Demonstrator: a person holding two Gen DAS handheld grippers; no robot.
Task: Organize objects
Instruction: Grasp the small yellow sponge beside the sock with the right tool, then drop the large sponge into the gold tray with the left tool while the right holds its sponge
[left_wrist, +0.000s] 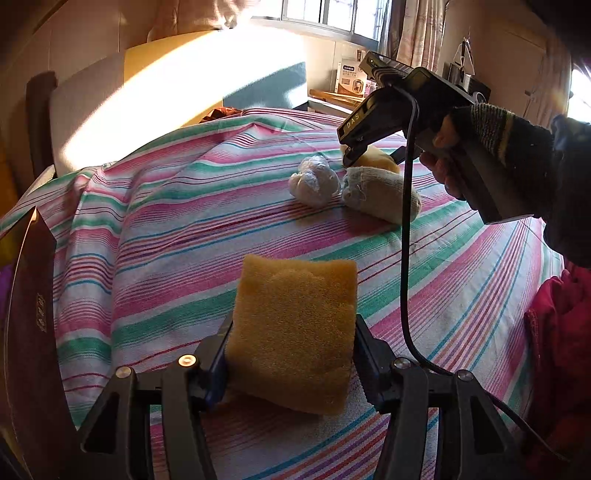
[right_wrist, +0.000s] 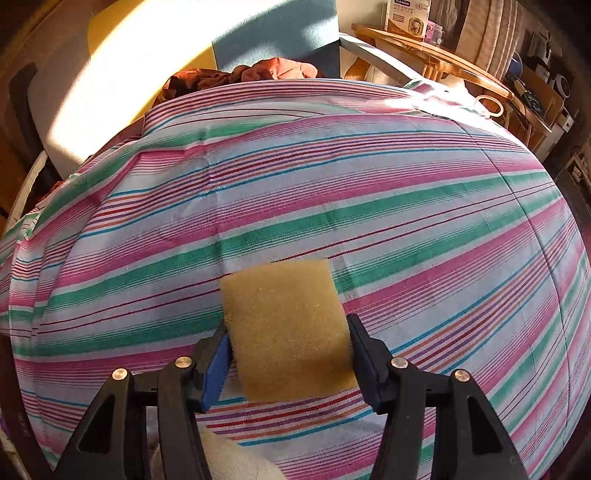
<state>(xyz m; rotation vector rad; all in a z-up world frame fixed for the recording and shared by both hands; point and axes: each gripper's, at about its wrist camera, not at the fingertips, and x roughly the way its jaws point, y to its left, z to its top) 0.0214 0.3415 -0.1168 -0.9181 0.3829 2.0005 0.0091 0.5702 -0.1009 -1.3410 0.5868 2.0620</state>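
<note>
Left gripper (left_wrist: 291, 354) fingers clamp a yellow sponge (left_wrist: 295, 332), long axis pointing toward frame top. Right gripper (right_wrist: 288, 365) fingers clamp another sponge (right_wrist: 291, 332), likewise oriented, above the striped cloth (right_wrist: 406, 206).

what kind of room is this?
Likely a lived-in bedroom: a bed-like surface under a striped sheet, a curtained window, and a cluttered wooden shelf in the sun.

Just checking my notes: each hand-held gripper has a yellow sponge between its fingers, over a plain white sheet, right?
Not quite. The sheet is striped pink, green and white, not plain, as both wrist views show. Each gripper does have a sponge between its fingers.
</note>
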